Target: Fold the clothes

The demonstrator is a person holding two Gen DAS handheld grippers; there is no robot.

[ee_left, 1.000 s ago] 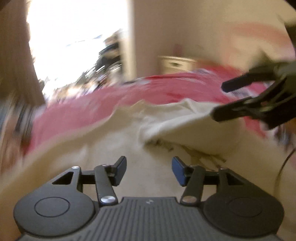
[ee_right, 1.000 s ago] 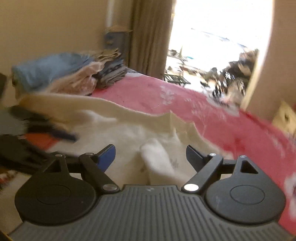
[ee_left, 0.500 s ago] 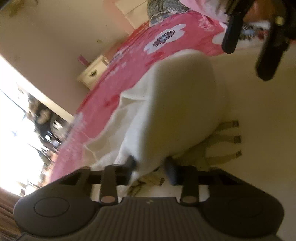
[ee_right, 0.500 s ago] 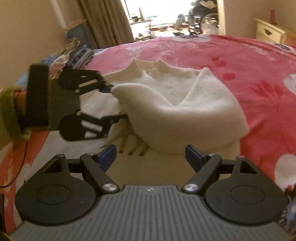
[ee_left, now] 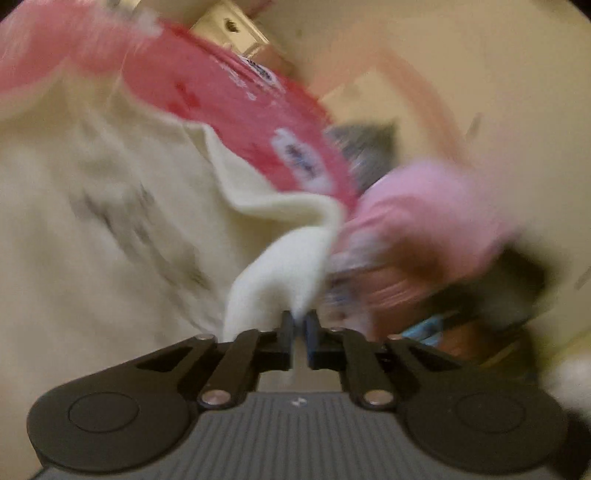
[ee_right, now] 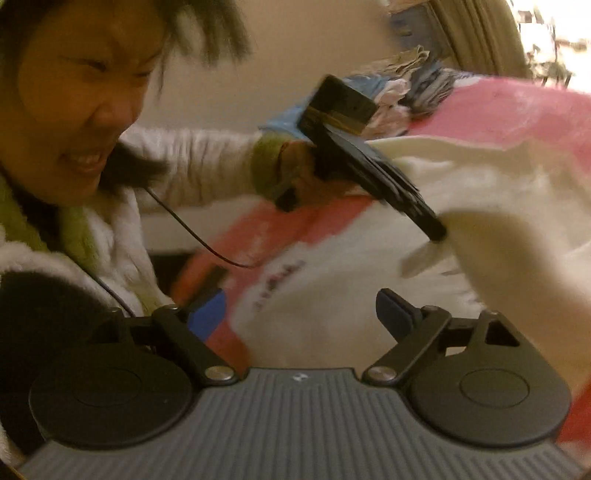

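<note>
Two grippers: one pinching cloth, the other holding nothing.
Left gripper (ee_left: 298, 325): jaws drawn together on a bunched fold of the cream garment (ee_left: 110, 221), which rises out of the pinch toward 12 o'clock; in the right wrist view this gripper (ee_right: 436, 232) is seen from the side at about 1 o'clock, tips buried in the same cloth.
Right gripper (ee_right: 299, 314): fingers wide apart, nothing between them, with the cream garment (ee_right: 369, 314) just beyond the tips.
Garment's place: spread loosely over the pink bedspread (ee_left: 236, 96), partly lifted at the pinched fold, with a dark print faintly showing at 9 o'clock in the left wrist view.
Beyond: a stack of other clothes (ee_right: 402, 92) at 1 o'clock by the curtain (ee_right: 476, 33); a pink heap (ee_left: 436, 206) at 3 o'clock in the left wrist view, too blurred to identify.
Handling, as a judgement: soft, thick, fleecy and light; it will sag and slide from a shallow grip.
Where to hold: deep on a hem or corner, through both layers, with the free gripper taking the matching edge.
</note>
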